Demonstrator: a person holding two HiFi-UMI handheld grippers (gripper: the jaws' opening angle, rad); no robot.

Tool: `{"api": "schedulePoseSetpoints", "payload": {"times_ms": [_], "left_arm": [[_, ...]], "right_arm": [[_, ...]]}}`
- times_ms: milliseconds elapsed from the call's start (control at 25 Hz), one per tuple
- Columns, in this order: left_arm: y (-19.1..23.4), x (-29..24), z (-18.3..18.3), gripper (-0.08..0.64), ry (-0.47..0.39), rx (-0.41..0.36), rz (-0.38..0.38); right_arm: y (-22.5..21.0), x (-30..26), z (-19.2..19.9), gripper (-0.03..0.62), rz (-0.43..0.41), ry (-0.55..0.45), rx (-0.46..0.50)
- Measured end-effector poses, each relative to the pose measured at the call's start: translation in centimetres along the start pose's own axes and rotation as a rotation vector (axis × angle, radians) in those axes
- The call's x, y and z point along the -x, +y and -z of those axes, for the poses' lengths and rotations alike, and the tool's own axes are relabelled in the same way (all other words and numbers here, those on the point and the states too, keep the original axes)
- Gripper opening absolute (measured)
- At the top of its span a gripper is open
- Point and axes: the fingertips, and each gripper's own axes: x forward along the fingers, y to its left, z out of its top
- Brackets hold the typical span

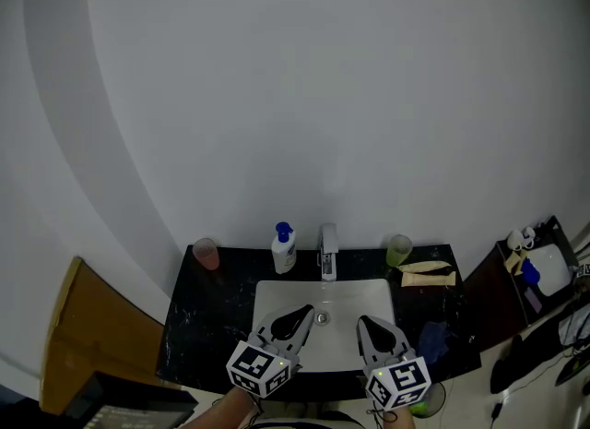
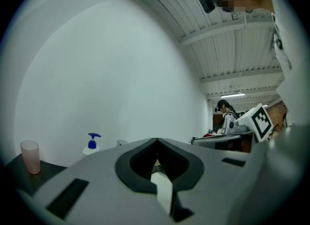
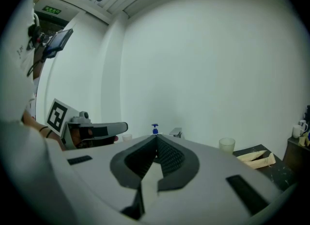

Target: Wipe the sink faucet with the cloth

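The chrome faucet (image 1: 327, 252) stands at the back of the white sink (image 1: 277, 300). A crumpled blue cloth (image 1: 433, 339) lies on the black counter, right of the sink. My left gripper (image 1: 305, 310) hovers over the sink's front left, jaws shut and empty. My right gripper (image 1: 362, 323) hangs over the front right, also shut with nothing held, left of the cloth. In the left gripper view the jaws (image 2: 156, 140) meet at the tip; the faucet (image 2: 121, 142) barely peeks above them. In the right gripper view the shut jaws (image 3: 156, 137) point at the faucet (image 3: 176, 132).
A blue-capped soap bottle (image 1: 284, 248) stands left of the faucet, a pink cup (image 1: 206, 254) at the counter's back left. A green cup (image 1: 398, 250) and tubes (image 1: 429, 274) sit at the back right. A dark side table (image 1: 539, 275) with items stands to the right.
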Motion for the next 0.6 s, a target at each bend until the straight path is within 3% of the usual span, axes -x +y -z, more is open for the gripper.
{"api": "schedulePoseSetpoints", "payload": {"times_ms": [280, 600], "left_arm": [[-4.1, -5.7, 1.3, 0.000, 0.042, -0.001, 0.098], [-14.0, -13.6, 4.2, 0.001, 0.119, 0.007, 0.355]], "right_arm": [[-6.2, 2.5, 1.0, 0.005, 0.089, -0.002, -0.021], [-15.6, 11.2, 4.0, 0.005, 0.348, 0.035, -0.076]]}}
